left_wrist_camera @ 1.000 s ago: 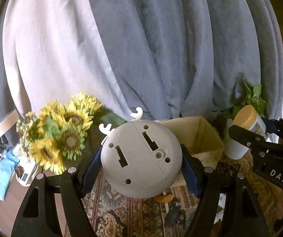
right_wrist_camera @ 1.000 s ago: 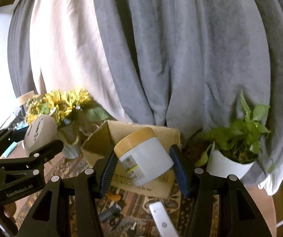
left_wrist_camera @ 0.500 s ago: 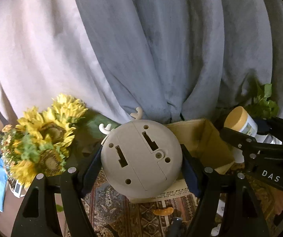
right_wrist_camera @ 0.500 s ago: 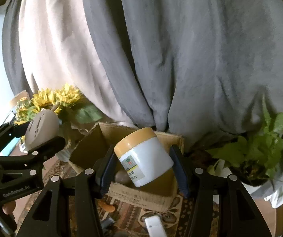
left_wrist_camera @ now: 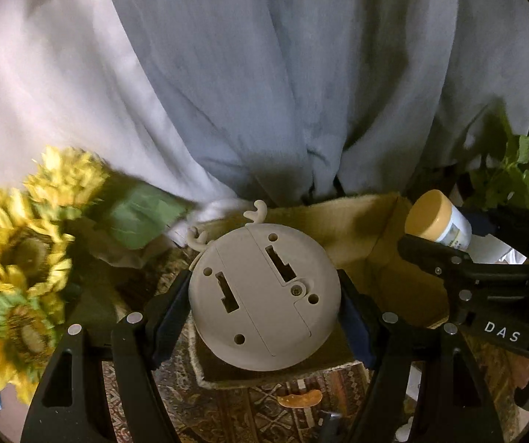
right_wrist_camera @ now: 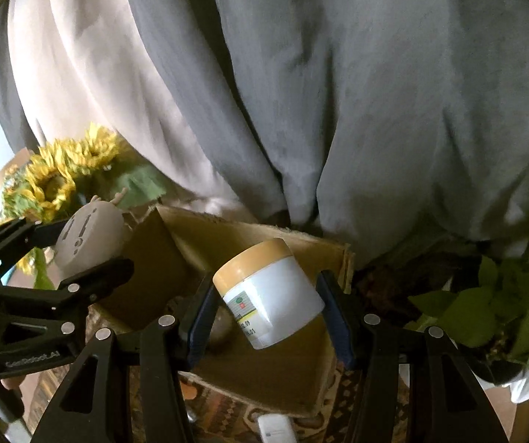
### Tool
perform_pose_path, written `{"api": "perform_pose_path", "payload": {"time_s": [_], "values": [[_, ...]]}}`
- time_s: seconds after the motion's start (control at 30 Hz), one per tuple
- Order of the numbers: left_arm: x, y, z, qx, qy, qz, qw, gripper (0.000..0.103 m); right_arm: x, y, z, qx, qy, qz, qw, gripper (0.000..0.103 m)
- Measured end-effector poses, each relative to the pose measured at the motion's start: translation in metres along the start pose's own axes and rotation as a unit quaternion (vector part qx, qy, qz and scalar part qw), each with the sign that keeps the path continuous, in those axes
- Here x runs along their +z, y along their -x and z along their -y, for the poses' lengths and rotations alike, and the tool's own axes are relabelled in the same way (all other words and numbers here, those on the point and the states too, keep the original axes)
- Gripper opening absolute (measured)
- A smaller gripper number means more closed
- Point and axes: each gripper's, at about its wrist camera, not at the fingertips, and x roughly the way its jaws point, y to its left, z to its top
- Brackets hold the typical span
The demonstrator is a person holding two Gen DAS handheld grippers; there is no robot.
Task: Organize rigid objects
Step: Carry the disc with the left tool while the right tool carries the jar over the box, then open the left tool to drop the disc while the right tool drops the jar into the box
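My left gripper (left_wrist_camera: 264, 306) is shut on a round beige toy with small antlers (left_wrist_camera: 264, 295), its flat underside facing the camera, held above the near left edge of an open cardboard box (left_wrist_camera: 371, 229). My right gripper (right_wrist_camera: 268, 306) is shut on a white jar with a tan lid (right_wrist_camera: 268, 291), tilted, over the box (right_wrist_camera: 264, 373). The jar also shows in the left wrist view (left_wrist_camera: 439, 219), and the toy in the right wrist view (right_wrist_camera: 89, 238). A rounded brownish object (right_wrist_camera: 220, 326) lies inside the box.
Sunflowers (left_wrist_camera: 17, 254) stand left of the box. A green potted plant (right_wrist_camera: 500, 306) stands to its right. Grey and white curtains (left_wrist_camera: 264, 74) hang behind. A patterned rug (left_wrist_camera: 249, 409) lies below, with an orange bit (left_wrist_camera: 299, 398) and a white remote-like object (right_wrist_camera: 275, 430).
Both grippers have moved forward towards the box with their objects; the box has grown larger and now lies under the jar. The grips have not changed.
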Motion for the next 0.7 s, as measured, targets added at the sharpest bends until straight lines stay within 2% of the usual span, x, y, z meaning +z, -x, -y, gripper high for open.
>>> {"api": "perform_pose_path", "payload": {"time_s": [0.27,0.5,0.6,0.7], "values": [[0.001,-0.040,0.000,0.007,-0.014,-0.062,0.9980,0.074,-0.003,-0.038,0.003,0.005,0.013,-0.062,0.998,0.055],[-0.004,-0.056,0.000,0.007,-0.015,-0.091,0.9957,0.074,-0.004,-0.052,0.002,0.003,0.030,-0.080,0.996,0.055],[-0.005,-0.054,-0.001,0.008,-0.011,-0.088,0.9961,0.077,-0.005,-0.051,0.001,0.001,0.028,-0.078,0.997,0.056],[-0.005,-0.041,0.000,0.020,-0.013,-0.066,0.9976,0.079,-0.008,-0.047,0.003,-0.005,0.023,-0.074,0.997,0.056]]}}
